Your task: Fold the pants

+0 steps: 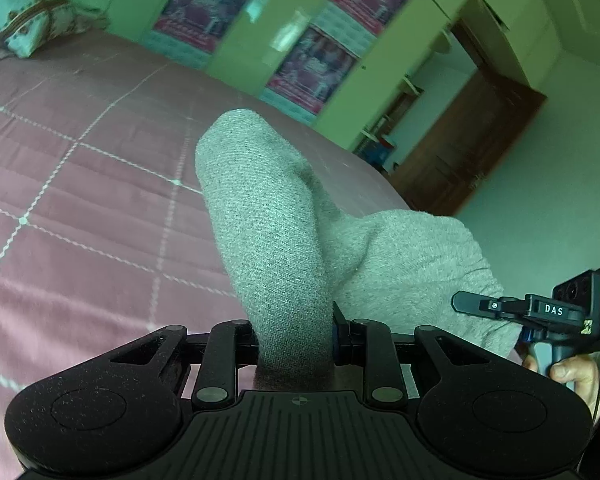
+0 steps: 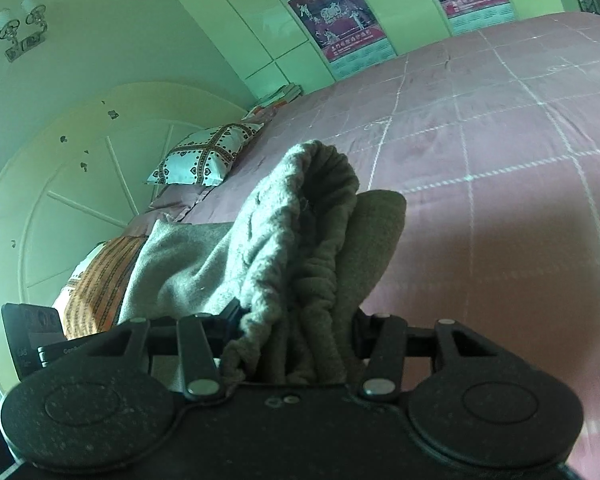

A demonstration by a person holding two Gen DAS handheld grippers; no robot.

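While the bed [image 1: 80, 168] is filling most of both views under its pink quilt with pale stitched squares, the pale green wardrobe wall [image 1: 260, 60] with its posters is running along behind it. At the head of the bed a patterned pillow [image 2: 204, 156] is lying flat on the quilt, near the rounded headboard [image 2: 60, 200].

The grey knitted pants [image 1: 276, 240] are hanging above the bed, stretched between the two grippers rather than lying on the quilt. The left gripper [image 1: 296, 344] is pinching a thin fold of the pants, its fingers drawn nearly together, and the cloth is standing up in a rounded hump just beyond them. The right gripper [image 2: 296, 344] is clamping a much thicker bunch that looks like the gathered waistband, so its fingers are standing partly apart with the fabric packed between them. In the left wrist view that right gripper is showing at the far right edge, with a hand [image 1: 572, 376] wrapped around its handle.
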